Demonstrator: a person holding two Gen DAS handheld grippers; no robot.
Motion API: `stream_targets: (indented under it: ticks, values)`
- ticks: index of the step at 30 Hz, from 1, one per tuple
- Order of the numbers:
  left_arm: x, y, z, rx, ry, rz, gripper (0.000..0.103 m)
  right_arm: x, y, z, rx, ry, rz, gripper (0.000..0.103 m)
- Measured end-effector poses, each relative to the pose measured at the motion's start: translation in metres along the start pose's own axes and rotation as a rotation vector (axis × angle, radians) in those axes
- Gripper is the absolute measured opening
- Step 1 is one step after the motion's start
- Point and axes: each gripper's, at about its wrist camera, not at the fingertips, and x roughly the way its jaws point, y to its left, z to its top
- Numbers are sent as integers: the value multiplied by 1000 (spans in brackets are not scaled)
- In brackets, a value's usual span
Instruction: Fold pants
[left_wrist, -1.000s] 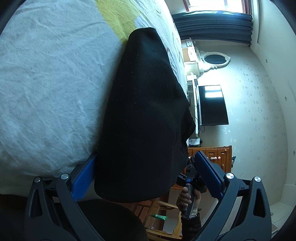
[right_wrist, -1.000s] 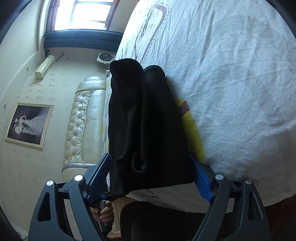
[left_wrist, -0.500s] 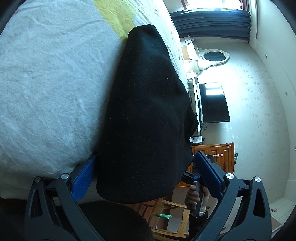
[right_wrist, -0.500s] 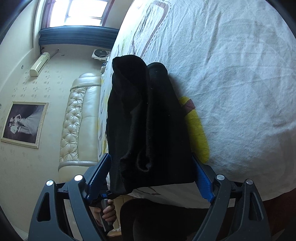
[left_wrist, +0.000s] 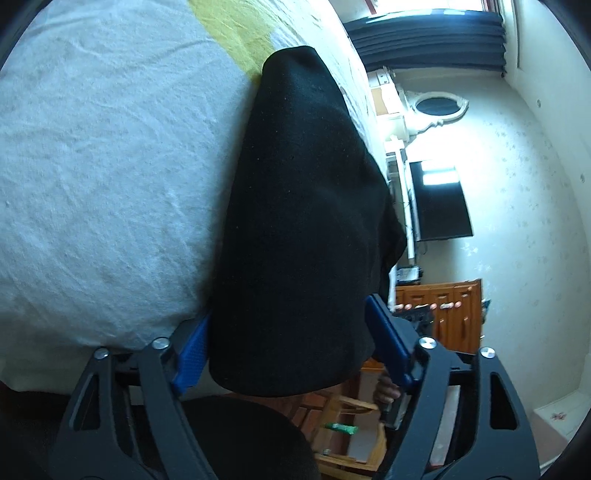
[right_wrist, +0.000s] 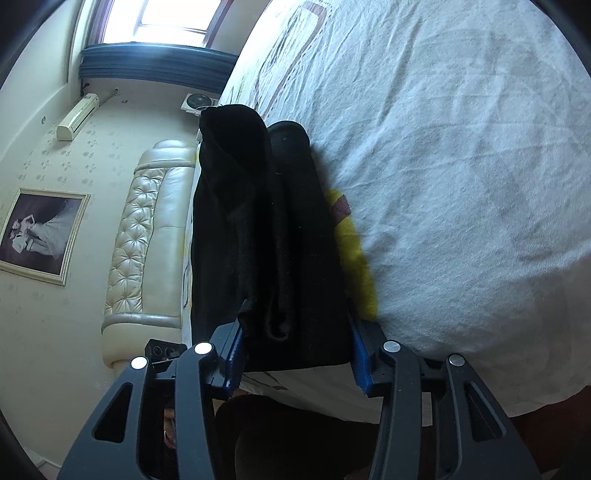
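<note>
Black folded pants (left_wrist: 303, 221) lie along the edge of a bed with a white sheet (left_wrist: 92, 166). My left gripper (left_wrist: 288, 314) straddles their near end; its jaws are closing and both blue pads touch the cloth's sides. In the right wrist view the pants (right_wrist: 258, 240) show two stacked folds on the sheet (right_wrist: 461, 184). My right gripper (right_wrist: 294, 325) is also closing, and its pads squeeze the other end narrower.
A wall TV (left_wrist: 439, 201), a wooden cabinet (left_wrist: 450, 314) and a wooden stool (left_wrist: 351, 424) stand beyond the bed's edge. A padded cream headboard (right_wrist: 147, 240) and a framed picture (right_wrist: 40, 232) are at the other side. A person's dark-clad legs fill the bottom.
Both grippers' jaws have come in from wide apart until the pads meet the pants' sides; the cloth's end between the right pads looks narrower. The hands have stayed in place.
</note>
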Motion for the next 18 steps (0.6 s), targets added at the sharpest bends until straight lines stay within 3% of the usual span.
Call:
stream_targets:
  ticks: [2,7,18]
  values:
    - [3,-5,0,55,16,51,61,0,-2,1,7,4,12,48]
    - [5,-7,2,84,24,83,44,-4,-17,1,46,-4,55,48]
    - [7,-23,-3,176,-7,191,38,-1,-2,-1,6,-17,18,49]
